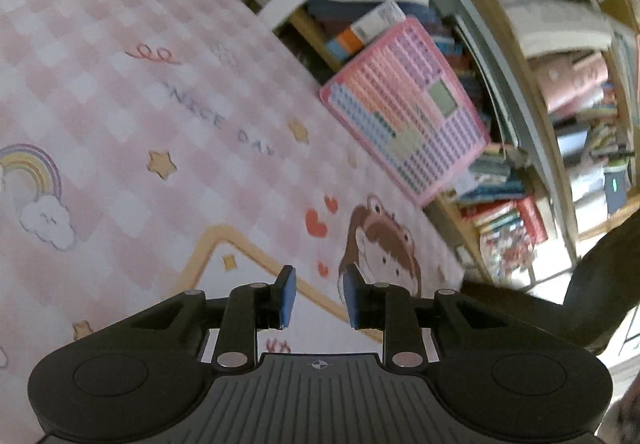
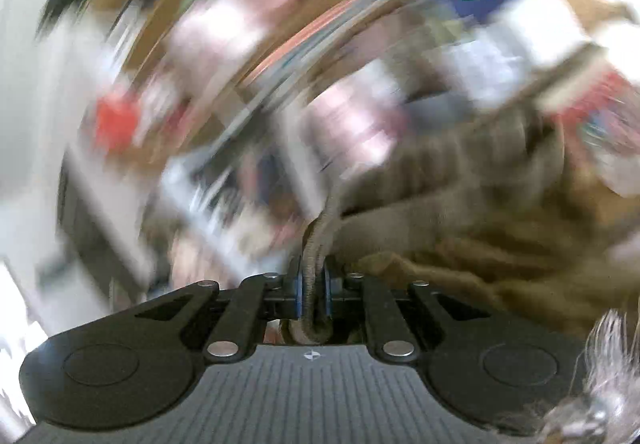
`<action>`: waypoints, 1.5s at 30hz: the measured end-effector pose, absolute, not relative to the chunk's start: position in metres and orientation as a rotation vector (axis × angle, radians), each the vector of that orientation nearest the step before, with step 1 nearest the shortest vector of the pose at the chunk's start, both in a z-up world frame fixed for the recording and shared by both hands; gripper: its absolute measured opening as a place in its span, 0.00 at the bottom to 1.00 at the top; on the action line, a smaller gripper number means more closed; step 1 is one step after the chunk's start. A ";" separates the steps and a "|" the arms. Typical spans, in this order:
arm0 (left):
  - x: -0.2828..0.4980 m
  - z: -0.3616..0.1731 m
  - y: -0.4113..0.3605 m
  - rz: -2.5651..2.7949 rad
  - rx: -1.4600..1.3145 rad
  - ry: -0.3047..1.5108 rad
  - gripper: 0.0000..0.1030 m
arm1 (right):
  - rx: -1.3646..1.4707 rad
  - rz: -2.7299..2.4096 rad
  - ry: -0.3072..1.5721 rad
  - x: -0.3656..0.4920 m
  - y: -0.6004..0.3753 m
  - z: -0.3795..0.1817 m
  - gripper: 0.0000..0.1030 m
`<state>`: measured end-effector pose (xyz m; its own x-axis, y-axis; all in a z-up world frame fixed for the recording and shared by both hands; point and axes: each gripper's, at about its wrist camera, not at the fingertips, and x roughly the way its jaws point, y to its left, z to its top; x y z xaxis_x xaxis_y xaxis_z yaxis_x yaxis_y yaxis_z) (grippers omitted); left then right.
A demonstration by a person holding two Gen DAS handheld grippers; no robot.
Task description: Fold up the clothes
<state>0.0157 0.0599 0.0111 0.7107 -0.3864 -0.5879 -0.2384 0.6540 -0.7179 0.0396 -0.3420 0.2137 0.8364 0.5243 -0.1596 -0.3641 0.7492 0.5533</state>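
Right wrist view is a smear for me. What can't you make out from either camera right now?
- Right wrist view: shelves behind are motion-blurred; nothing there is readable.
- The brown garment pinched in the right gripper: its type and full extent are unclear, blurred and cut off by the right edge.
- Left wrist view: the left gripper stands open over the pink mat; no garment shows there.

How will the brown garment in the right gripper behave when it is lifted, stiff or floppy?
Probably floppy: the brown garment hangs in soft folds beside the right gripper. It likely bunches easily, since a rolled edge sits squeezed between the pads. It seems thick, so perhaps a little heavy, though blur hides much.
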 end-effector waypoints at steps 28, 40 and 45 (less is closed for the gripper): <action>0.113 -0.005 0.016 -0.200 -0.609 0.890 0.27 | 0.270 0.524 0.999 0.010 -0.189 0.030 0.38; 0.175 -0.040 0.015 -0.439 -0.543 1.025 0.22 | 0.324 0.184 0.935 -0.014 -0.145 0.014 0.35; 0.178 -0.037 0.037 -0.544 -0.601 1.053 0.09 | 0.345 -0.009 0.897 -0.026 -0.101 0.014 0.35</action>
<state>0.1779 0.0375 -0.0367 0.3947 -0.6699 -0.6288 0.1252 0.7172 -0.6855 -0.0255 -0.1014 0.0137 0.6278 0.1355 -0.7665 0.1511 0.9448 0.2908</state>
